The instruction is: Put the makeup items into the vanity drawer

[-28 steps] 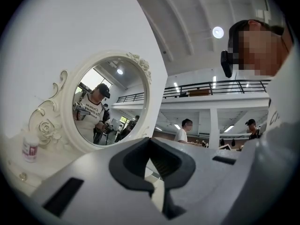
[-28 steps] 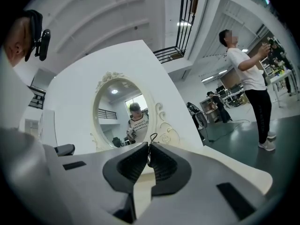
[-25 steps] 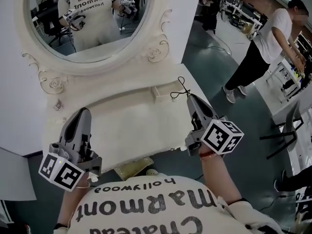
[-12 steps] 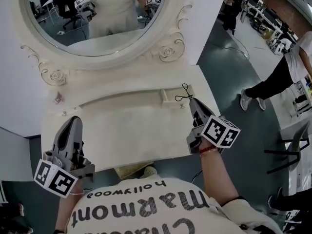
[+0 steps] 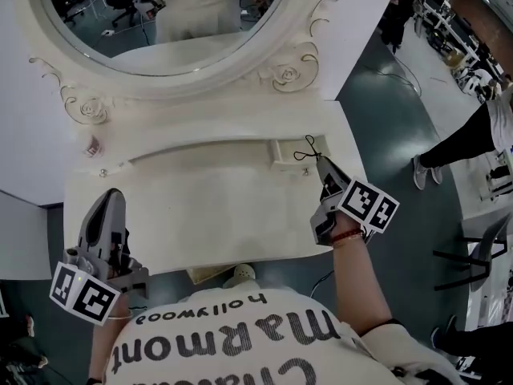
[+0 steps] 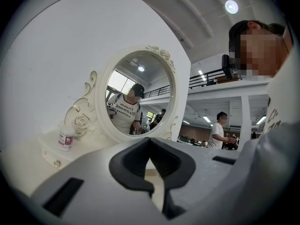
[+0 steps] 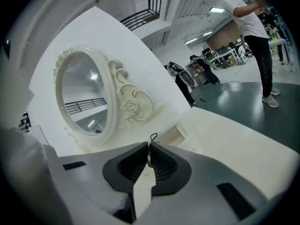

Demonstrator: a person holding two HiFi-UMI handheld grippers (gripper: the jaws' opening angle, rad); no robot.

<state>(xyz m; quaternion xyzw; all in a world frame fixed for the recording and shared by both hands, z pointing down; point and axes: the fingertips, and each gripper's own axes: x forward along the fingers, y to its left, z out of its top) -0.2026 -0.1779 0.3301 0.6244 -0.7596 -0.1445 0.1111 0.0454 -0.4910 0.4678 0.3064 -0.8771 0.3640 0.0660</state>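
Black wire loop (image 7: 153, 138) clamped in right tool (image 7: 148, 150) (tips meet); left tool (image 6: 150, 141) closed, w/ nothing.

In front of the mirror (image 5: 184, 79), your bench (image 5: 208, 207) lies bare; a small bottle (image 5: 92, 146) stands below its left scroll, a small open compartment (image 5: 284, 152) below its right.

It is looking like a big open lab hall, not a home: a white vanity (image 5: 200, 207) and oval mirror (image 5: 160, 22) are standing against a bare panel ahead of the fingers. Off past the right gripper (image 5: 321, 163) fingers, a person (image 7: 243, 22) is working by benches (image 7: 220, 56) on grey floor (image 5: 393, 135), beneath a mezzanine railing (image 6: 211, 76).
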